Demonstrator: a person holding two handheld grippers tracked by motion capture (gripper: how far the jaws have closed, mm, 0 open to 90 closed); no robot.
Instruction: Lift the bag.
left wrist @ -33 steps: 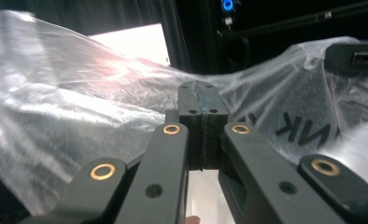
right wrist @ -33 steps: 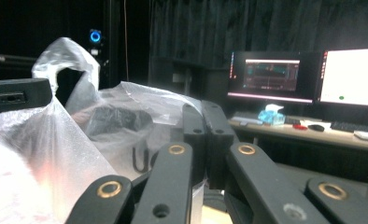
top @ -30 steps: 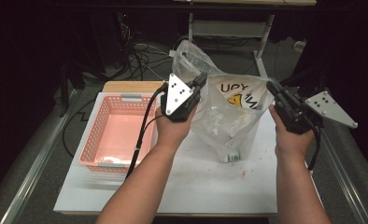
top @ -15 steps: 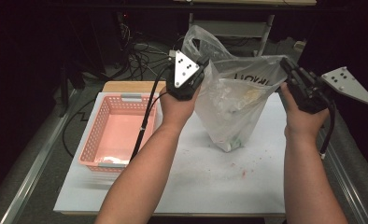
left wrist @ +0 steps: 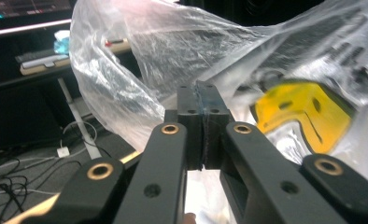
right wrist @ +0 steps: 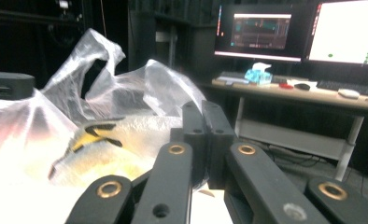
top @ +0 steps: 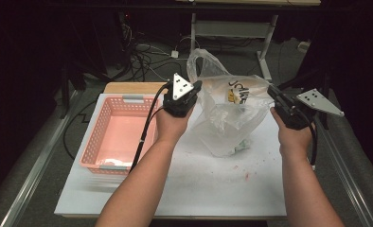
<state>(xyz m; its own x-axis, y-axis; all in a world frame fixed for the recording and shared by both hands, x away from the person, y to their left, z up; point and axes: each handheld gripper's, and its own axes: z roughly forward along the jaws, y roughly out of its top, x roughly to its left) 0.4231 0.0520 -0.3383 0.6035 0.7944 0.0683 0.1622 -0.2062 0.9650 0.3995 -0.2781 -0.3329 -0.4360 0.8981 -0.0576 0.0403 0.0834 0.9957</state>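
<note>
A clear plastic bag (top: pixel 227 123) with a yellow face print (left wrist: pixel 308 114) and black lettering hangs between my two grippers, its bottom resting on the white board (top: pixel 184 179). My left gripper (top: pixel 196 89) is shut on the bag's left rim; in the left gripper view the film is pinched between the closed jaws of the left gripper (left wrist: pixel 201 95). My right gripper (top: pixel 271 91) is shut on the bag's right rim, and the bag (right wrist: pixel 102 126) spreads left of the closed right gripper (right wrist: pixel 203 112). Small pale items (top: pixel 240 144) lie in the bag's bottom.
A pink plastic basket (top: pixel 102 118) stands on the left of the board, beside my left forearm. Red specks (top: pixel 245 175) dot the board in front of the bag. Cables lie on the floor beyond the table, and a desk (right wrist: pixel 313 95) with monitors stands farther off.
Both grippers have come down and toward the person with the bag since half a second ago. The bag, stretched taller then, now sags with its bottom on the board.
</note>
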